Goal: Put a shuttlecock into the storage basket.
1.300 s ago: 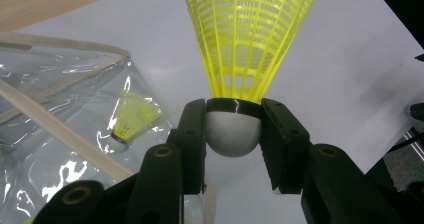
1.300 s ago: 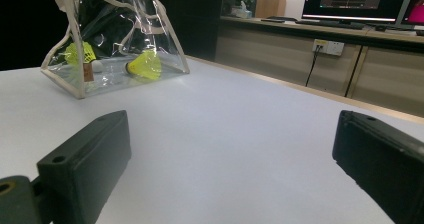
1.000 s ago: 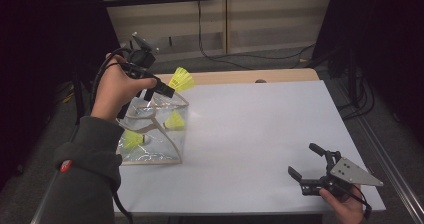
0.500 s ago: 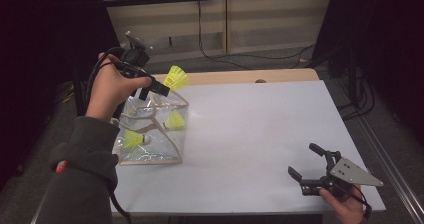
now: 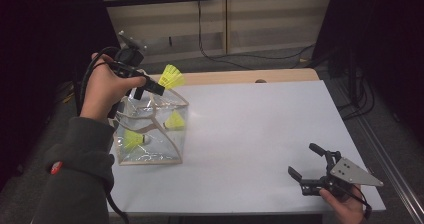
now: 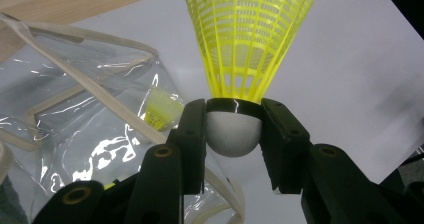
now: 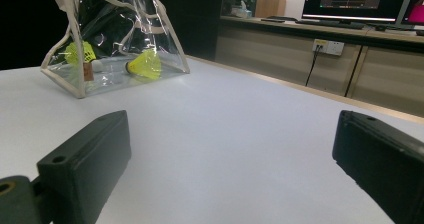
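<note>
Holding a yellow shuttlecock [image 6: 240, 129] by its white cork head, the left gripper [image 5: 155, 88] hangs above the clear pouch [image 5: 150, 129], which stands near the worktop's left edge, toward the far left corner. The left gripper view shows both jaws pressed against the sides of the cork, with the yellow skirt fanning out beyond the tips. Two more shuttlecocks lie inside the pouch: one [image 5: 175, 121] near its right wall and one [image 5: 132, 140] lower on its left side. Whether the held shuttlecock is going into the pouch or coming out cannot be told from this position; it is clear of the pouch opening, above the cream-trimmed rim. If loading is intended, the next move calls for aligning the cork with the opening, lowering it past the rim without snagging the soft plastic, then spreading the jaws. If unloading, the shuttlecock needs carrying to the bare white worktop [image 5: 260, 134] and releasing there. The right gripper [image 5: 307, 166] rests near the worktop's near right corner with its jaws wide apart and nothing between them.
</note>
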Demonstrator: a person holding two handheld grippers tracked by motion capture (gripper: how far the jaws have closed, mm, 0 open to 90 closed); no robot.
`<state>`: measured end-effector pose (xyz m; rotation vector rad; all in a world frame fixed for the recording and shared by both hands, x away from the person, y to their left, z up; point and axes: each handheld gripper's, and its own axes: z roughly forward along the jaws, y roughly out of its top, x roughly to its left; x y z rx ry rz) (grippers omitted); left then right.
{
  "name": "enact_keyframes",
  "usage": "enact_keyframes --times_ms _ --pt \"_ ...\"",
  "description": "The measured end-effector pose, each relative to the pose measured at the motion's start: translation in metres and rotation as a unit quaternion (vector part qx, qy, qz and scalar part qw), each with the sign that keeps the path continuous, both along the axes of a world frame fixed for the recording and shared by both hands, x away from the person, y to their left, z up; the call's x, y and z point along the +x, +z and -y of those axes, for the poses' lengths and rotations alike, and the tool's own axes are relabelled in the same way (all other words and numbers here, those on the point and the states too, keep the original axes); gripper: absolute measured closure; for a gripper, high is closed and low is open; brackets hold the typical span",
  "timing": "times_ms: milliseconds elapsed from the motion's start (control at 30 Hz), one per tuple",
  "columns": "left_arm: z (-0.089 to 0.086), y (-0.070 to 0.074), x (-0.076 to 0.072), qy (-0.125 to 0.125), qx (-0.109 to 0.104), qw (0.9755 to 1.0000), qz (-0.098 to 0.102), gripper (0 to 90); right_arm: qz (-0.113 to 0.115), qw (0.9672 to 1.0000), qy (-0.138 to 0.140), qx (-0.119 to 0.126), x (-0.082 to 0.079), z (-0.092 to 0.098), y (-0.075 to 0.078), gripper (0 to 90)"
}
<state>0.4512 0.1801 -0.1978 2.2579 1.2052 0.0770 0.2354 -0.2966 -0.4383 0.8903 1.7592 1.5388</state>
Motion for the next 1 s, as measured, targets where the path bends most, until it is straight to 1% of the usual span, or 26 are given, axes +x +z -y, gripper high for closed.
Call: enact_keyframes --times_ms 33,67,167,233,367,467,500,600,633,667,833,1000 --pt "-0.001 0.000 0.000 -0.003 0.003 1.0000 0.000 64.5 0.000 1.0000 0.000 0.000 0.000 0.000 0.000 2.0" --pt "-0.001 0.000 0.000 0.003 0.002 1.0000 -0.001 64.5 0.000 1.0000 0.000 -0.001 0.000 0.000 0.000 2.0" --pt "-0.003 0.000 0.000 0.000 0.005 1.0000 0.002 64.4 0.001 1.0000 0.000 -0.001 0.000 0.000 0.000 2.0" --pt "-0.003 0.000 0.000 0.005 0.001 1.0000 0.001 64.5 0.002 1.0000 0.000 -0.001 0.000 0.000 0.000 2.0" --pt "-0.005 0.000 0.000 0.005 0.006 1.0000 0.002 64.5 0.001 1.0000 0.000 0.000 0.000 0.000 0.000 2.0" --pt "-0.007 0.001 0.000 0.006 0.006 1.0000 0.004 64.5 0.001 1.0000 0.000 -0.002 0.000 0.000 0.000 2.0" --pt "-0.007 0.001 0.000 0.009 0.005 0.9999 0.000 64.5 0.001 1.0000 0.000 -0.001 0.000 0.000 0.000 2.0" --pt "-0.009 0.001 0.000 0.010 0.006 0.9999 0.005 64.5 0.001 1.0000 0.000 -0.001 0.000 0.000 0.000 2.0" --pt "-0.010 0.001 -0.001 0.012 0.003 0.9999 0.003 64.5 0.002 1.0000 0.000 -0.001 0.000 0.000 0.000 2.0" --pt "-0.011 0.002 0.000 0.011 0.007 0.9999 0.004 64.5 0.002 1.0000 0.000 -0.002 0.000 0.000 0.000 2.0" --pt "-0.013 0.002 -0.001 0.017 0.005 0.9998 0.004 64.5 0.001 1.0000 0.000 -0.002 0.000 0.000 0.000 2.0" --pt "-0.015 0.002 -0.001 0.016 0.007 0.9998 0.006 64.5 0.003 1.0000 0.000 -0.003 0.000 0.000 0.000 2.0"
